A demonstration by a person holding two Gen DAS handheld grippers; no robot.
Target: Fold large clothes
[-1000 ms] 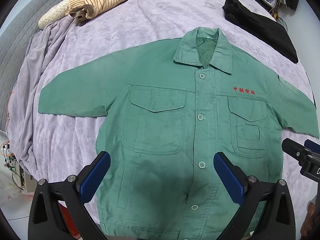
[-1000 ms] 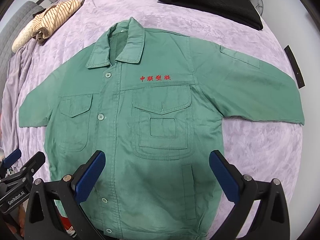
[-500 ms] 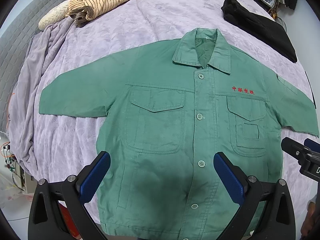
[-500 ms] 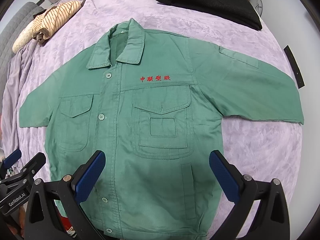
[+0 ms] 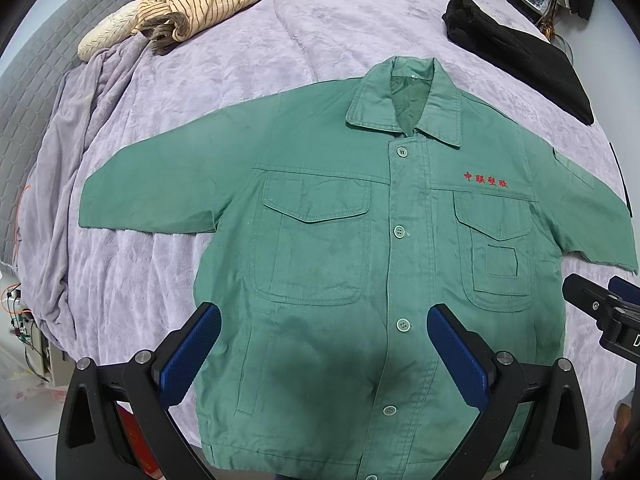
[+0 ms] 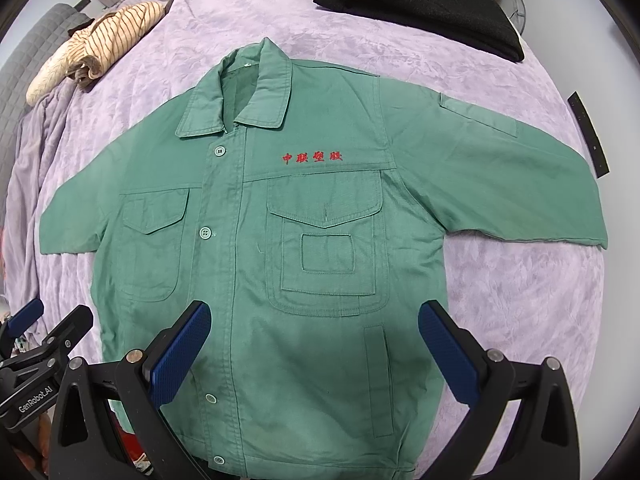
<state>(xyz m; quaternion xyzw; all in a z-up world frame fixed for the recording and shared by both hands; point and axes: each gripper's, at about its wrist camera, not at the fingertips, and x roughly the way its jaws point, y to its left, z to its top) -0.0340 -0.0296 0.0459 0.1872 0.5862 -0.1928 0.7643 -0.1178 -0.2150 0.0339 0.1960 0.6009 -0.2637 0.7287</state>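
Note:
A green work jacket (image 5: 328, 264) lies flat and face up on the lavender bed cover (image 5: 320, 32), buttoned, collar away from me, both sleeves spread sideways. It has red characters on the chest and two chest pockets. It also shows in the right wrist view (image 6: 320, 248). My left gripper (image 5: 324, 356) is open and empty, held above the jacket's lower left front. My right gripper (image 6: 314, 352) is open and empty above the lower right front. The right gripper shows at the right edge of the left wrist view (image 5: 604, 312); the left gripper shows at the left edge of the right wrist view (image 6: 36, 344).
A striped beige garment (image 5: 200, 4) lies at the bed's far left by the grey headboard (image 5: 44, 68). A folded black garment (image 5: 520, 52) lies at the far right. A lavender blanket (image 5: 56, 184) hangs over the left edge. Cables and floor clutter (image 5: 24, 320) sit at lower left.
Both views have shifted very slightly; the jacket and both grippers stay essentially as they were, jaws still wide apart.

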